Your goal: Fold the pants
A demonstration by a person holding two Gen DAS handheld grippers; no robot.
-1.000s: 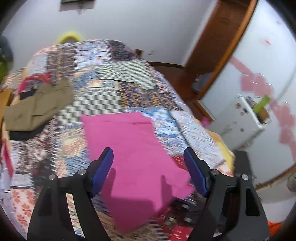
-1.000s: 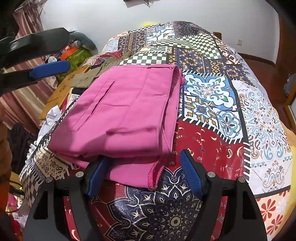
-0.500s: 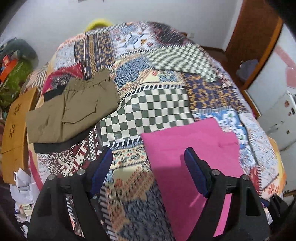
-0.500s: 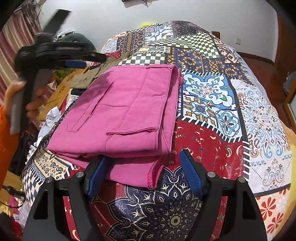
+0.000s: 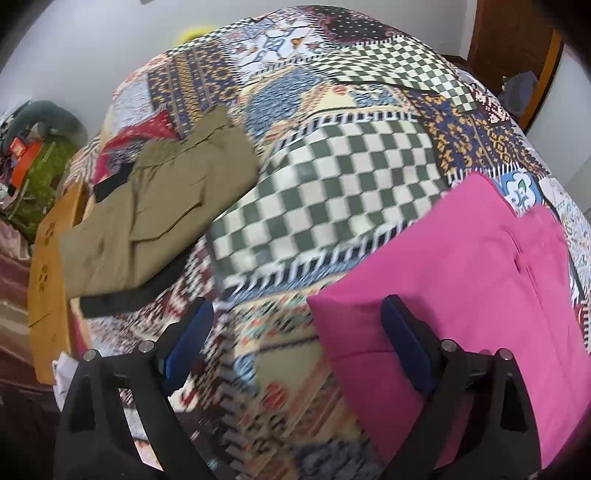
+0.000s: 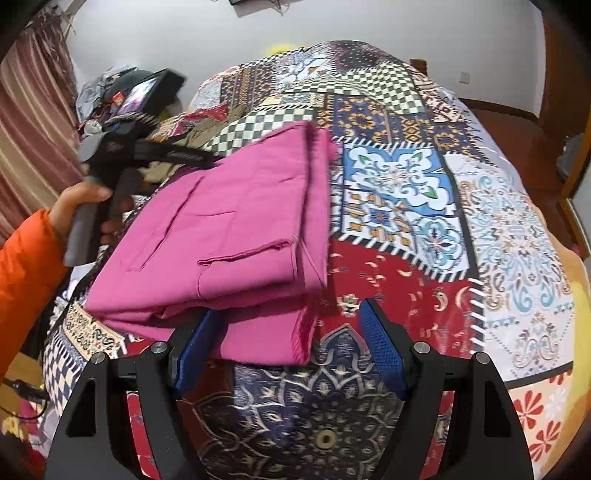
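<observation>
Patchwork quilt (image 5: 354,192), pink pants (image 6: 236,236), white wall (image 6: 221,33)

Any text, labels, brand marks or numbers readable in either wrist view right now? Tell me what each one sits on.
No text can be read in either view.
Pink pants: no tag or label shows.
Olive pants: no label shows.
Left gripper: a faint marking on its black body, too blurred to read.
Orange-red box beside the bed: any print is too small to read.
Patchwork bedspread: patterns only, no words.
</observation>
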